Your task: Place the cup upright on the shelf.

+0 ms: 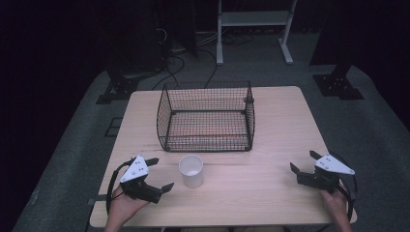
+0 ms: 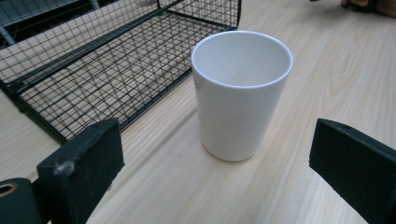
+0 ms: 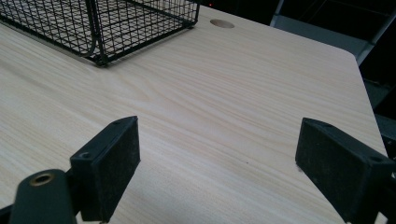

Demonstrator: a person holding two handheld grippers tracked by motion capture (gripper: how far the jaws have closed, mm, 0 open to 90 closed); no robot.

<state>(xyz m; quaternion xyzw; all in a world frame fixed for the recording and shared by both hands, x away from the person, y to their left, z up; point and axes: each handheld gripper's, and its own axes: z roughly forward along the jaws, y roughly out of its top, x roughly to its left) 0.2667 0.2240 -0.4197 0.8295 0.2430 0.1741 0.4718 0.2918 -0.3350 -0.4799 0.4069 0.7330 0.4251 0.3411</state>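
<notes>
Fingers spread wide on the left gripper (image 1: pixel 158 173), which rests at the near left of the table (image 1: pixel 270 193) in the person's left hand (image 1: pixel 126 203), holding nothing. Its fingers (image 2: pixel 81 170) point toward the white cup (image 1: pixel 191 170), which stands upright on the table just to the gripper's right, apart from it. Seen along that gripper, the cup (image 2: pixel 240 93) is a plain, glossy white tumbler with no handle, wider at the rim than at the foot. What shows of its inside is bare white; the bottom of it cannot be made out.

Just beyond the cup sits a black wire basket (image 1: pixel 208 118), near the middle of the table and not touching the cup. In the left gripper view the basket (image 2: pixel 93 70) is cut off at the top and left edges.

Far to the right, well apart from the cup, the right gripper (image 1: pixel 303 163) lies near the table's right edge in the right hand (image 1: pixel 336 200), its fingers (image 3: pixel 109 163) likewise wide apart and gripping nothing, over bare wood. A corner of the basket (image 3: pixel 100 28) shows at the upper left of its view.
</notes>
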